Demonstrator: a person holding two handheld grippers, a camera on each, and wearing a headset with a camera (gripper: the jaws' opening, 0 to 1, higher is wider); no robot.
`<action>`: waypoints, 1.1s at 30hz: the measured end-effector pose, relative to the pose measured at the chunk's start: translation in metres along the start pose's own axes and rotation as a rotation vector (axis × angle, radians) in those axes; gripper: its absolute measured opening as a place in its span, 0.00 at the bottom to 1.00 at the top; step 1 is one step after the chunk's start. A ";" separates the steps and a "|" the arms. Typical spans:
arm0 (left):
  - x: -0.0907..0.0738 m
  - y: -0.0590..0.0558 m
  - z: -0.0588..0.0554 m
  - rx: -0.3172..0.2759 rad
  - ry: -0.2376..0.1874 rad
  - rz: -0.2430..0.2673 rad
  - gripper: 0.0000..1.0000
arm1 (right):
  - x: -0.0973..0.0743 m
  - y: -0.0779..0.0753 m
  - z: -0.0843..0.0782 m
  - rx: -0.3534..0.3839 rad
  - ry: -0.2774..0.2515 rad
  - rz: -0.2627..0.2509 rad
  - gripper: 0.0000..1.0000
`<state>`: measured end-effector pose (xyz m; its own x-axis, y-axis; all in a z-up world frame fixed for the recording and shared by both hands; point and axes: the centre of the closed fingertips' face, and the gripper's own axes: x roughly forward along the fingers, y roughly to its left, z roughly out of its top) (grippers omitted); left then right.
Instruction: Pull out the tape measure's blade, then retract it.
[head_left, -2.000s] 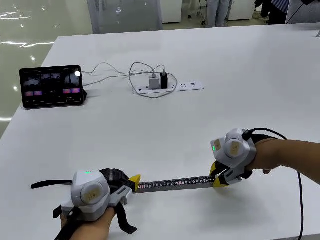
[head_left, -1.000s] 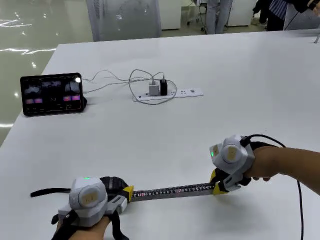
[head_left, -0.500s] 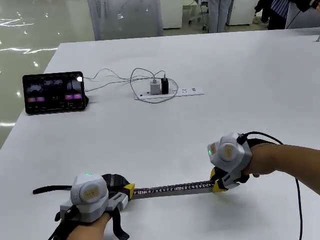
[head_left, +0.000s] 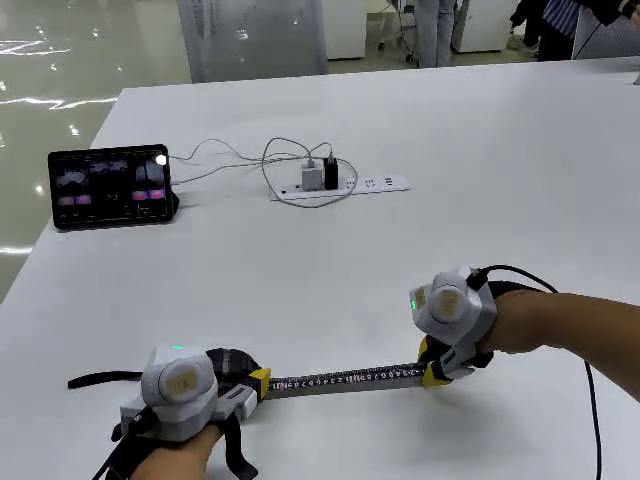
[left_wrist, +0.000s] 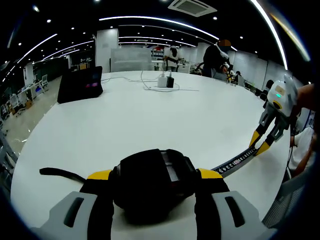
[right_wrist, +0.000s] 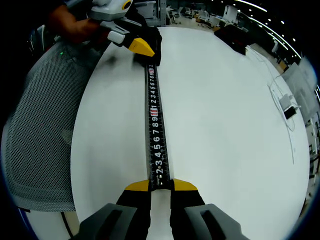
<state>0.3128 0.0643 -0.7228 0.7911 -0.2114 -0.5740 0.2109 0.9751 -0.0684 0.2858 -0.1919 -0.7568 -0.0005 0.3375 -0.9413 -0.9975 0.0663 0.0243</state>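
Your right gripper (head_left: 432, 372) a touch further left, clenched on the blade (head_left: 345, 379); left gripper (head_left: 255, 385) grasping the tape measure (left_wrist: 155, 180).

White table (head_left: 480, 150) carries a tablet (head_left: 110, 187), power strip (head_left: 345, 185) and cables (head_left: 264, 165).

On the white table (head_left: 300, 270) I see a black tape measure case (left_wrist: 155, 187), its dark blade (right_wrist: 154, 125) printed with pale numerals and a red mark, and yellow-tipped grey left gripper (left_wrist: 155, 175) and right gripper (right_wrist: 155, 186).
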 end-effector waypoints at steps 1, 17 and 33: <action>0.000 0.000 0.000 0.000 -0.001 -0.001 0.61 | 0.000 0.000 0.000 -0.001 0.000 0.000 0.10; 0.001 -0.001 0.000 -0.004 0.013 -0.005 0.61 | 0.003 0.001 0.007 0.037 -0.002 -0.004 0.10; 0.001 -0.001 -0.001 -0.010 0.018 -0.007 0.62 | 0.005 0.001 0.015 0.034 0.003 -0.008 0.10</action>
<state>0.3124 0.0636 -0.7243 0.7788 -0.2173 -0.5884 0.2107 0.9742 -0.0809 0.2854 -0.1763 -0.7571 0.0074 0.3336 -0.9427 -0.9945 0.1011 0.0280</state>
